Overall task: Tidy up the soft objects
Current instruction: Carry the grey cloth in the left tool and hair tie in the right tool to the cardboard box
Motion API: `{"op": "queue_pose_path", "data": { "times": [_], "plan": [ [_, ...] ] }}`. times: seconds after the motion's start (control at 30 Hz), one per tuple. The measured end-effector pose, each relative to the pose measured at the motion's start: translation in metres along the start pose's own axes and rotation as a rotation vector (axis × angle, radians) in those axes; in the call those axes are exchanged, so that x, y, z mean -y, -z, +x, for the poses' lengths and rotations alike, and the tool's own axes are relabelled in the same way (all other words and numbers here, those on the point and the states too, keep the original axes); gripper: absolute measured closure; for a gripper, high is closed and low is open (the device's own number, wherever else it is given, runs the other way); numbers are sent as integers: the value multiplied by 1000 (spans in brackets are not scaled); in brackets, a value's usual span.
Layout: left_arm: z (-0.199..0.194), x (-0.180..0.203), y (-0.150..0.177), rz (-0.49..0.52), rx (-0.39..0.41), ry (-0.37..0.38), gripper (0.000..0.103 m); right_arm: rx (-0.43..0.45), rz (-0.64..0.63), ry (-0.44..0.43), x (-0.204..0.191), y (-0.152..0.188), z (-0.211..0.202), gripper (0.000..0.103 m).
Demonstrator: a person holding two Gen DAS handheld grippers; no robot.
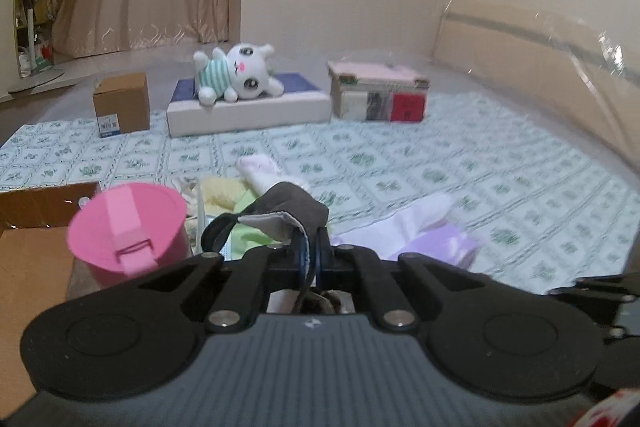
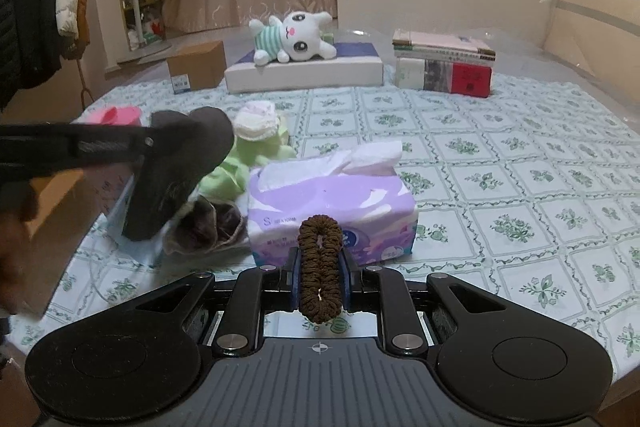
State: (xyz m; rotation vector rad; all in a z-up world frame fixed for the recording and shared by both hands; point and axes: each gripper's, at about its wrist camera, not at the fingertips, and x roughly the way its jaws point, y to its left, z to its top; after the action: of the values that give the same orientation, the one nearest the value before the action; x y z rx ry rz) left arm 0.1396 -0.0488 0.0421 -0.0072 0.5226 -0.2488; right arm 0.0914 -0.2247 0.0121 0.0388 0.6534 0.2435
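My left gripper (image 1: 308,255) is shut on a dark grey cloth piece (image 1: 288,205) and holds it above the table; it also shows in the right wrist view (image 2: 176,163), hanging from the left gripper's fingers (image 2: 108,141). My right gripper (image 2: 320,267) is shut on a brown scrunchie (image 2: 320,259), just in front of a purple tissue pack (image 2: 332,203). A pile of soft things lies on the table: green cloth (image 2: 244,163), a white-pink item (image 2: 256,121), a brown fabric piece (image 2: 208,223).
A pink cup (image 1: 128,231) and an open cardboard box (image 1: 32,223) stand at left. At the back are a plush bunny (image 2: 296,37) on a white box (image 2: 304,71), a small carton (image 2: 196,67) and stacked books (image 2: 440,67). The tablecloth (image 2: 500,187) is patterned.
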Motion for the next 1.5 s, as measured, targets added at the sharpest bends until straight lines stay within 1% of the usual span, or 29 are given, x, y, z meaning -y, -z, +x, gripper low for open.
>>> {"op": "queue_pose_path", "data": {
  "times": [0.2, 0.3, 0.5, 0.63, 0.73, 0.83, 1.03, 1.23, 1.37, 1.5],
  "plan": [
    [-56, -3, 2, -45, 26, 56, 100, 41, -17, -19, -17, -5, -25, 84],
    [-81, -10, 5, -61, 35, 58, 100, 58, -35, -35, -28, -7, -36, 84],
    [-119, -35, 9, -74, 60, 1, 100, 63, -63, -74, -50, -6, -43, 84],
    [-136, -56, 8, -89, 71, -26, 100, 62, -84, -106, -65, -6, -45, 84],
    [-147, -72, 7, -101, 88, -55, 100, 59, -100, -144, -78, -8, -44, 84],
    [-156, -94, 4, -112, 101, -84, 100, 56, -134, -203, -98, -14, -40, 84],
    [-163, -147, -2, -116, 111, -187, 100, 29, -206, -334, -152, -22, -17, 84],
    [-152, -205, -2, -133, 73, -261, 100, 8, -273, -442, -210, -32, 21, 84],
    [-135, -234, 4, -149, 25, -278, 100, -9, -276, -473, -236, -37, 48, 84],
    [-119, -252, 16, -167, -32, -267, 98, -35, -270, -487, -255, -38, 70, 84]
  ]
}}
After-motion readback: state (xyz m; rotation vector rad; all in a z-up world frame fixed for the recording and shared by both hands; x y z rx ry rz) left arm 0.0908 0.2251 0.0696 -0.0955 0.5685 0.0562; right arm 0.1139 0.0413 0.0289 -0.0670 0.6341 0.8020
